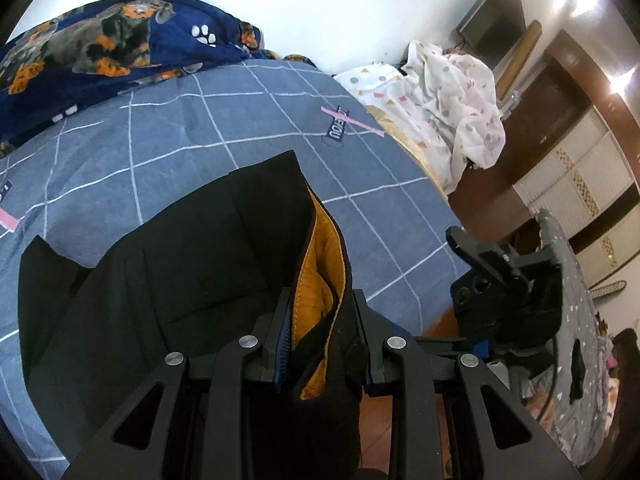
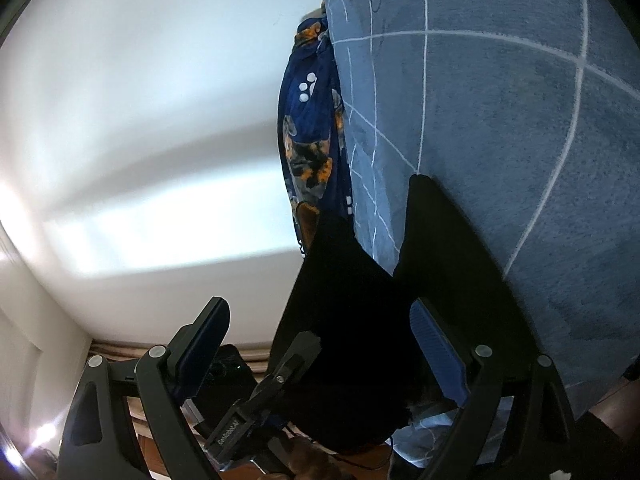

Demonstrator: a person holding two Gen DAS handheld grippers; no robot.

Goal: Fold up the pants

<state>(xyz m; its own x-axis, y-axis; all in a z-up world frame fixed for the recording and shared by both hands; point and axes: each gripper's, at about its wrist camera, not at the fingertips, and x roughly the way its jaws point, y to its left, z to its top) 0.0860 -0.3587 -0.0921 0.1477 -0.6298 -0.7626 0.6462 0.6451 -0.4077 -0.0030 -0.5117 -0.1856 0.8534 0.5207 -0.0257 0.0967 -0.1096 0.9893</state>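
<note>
Location: home bedroom.

Evidence: bed point(image 1: 168, 148) w/ grey-blue grid sheet fills most of left-wrist view; dog-print blanket point(image 1: 112, 44) bunched at its far edge by plain white wall point(image 1: 320, 8). White patterned cloth point(image 1: 448, 96) heaped at bed's right end. Dark wood cabinets point(image 1: 560, 92) w/ pale panel doors along right side, wall-mounted screen point(image 1: 492, 20) above. Reddish floor point(image 1: 440, 320) beside bed. Same sheet and blanket in right-wrist view.
</note>
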